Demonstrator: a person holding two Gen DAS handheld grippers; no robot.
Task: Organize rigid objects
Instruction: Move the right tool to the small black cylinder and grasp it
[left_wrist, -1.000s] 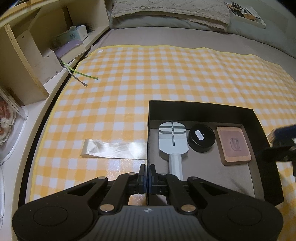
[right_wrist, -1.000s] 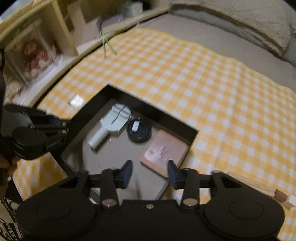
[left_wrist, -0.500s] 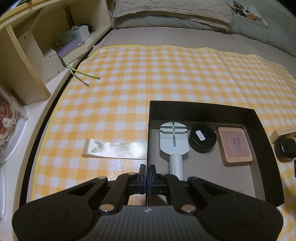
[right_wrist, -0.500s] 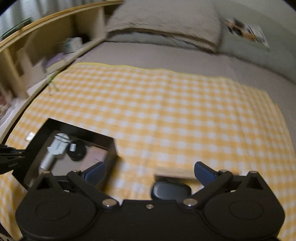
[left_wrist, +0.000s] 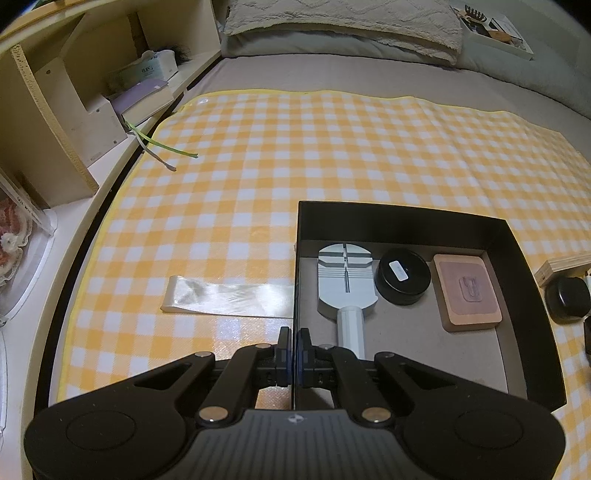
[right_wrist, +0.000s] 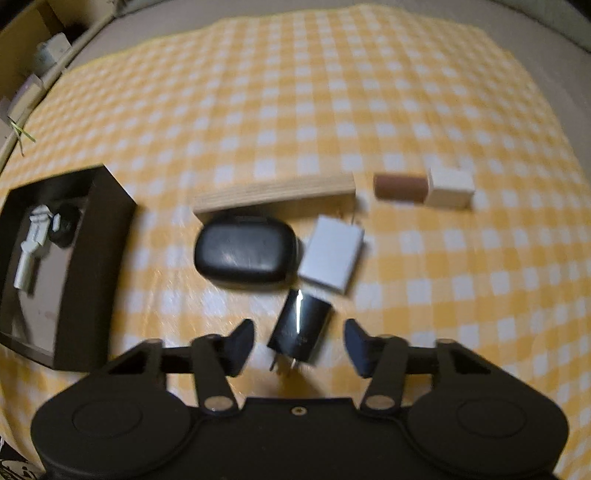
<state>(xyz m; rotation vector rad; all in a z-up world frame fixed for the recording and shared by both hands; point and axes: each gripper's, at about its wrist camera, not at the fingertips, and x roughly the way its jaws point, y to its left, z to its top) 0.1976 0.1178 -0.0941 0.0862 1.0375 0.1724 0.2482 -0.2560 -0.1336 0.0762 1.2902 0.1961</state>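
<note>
The right claw (right_wrist: 299, 345) is spread wide with a black plug adapter (right_wrist: 300, 331) lying between its fingers, untouched; just beyond lie a black case (right_wrist: 245, 253) and a white adapter (right_wrist: 332, 254). The left claw (left_wrist: 294, 345) is pinched on the left wall of the black box (left_wrist: 406, 221), which sits on the checked cloth (left_wrist: 295, 147).

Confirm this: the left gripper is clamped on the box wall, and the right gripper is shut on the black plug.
Wrong on the right gripper: the right wrist view shows it open, fingers either side of the black plug. The left gripper does clamp the box wall.
</note>
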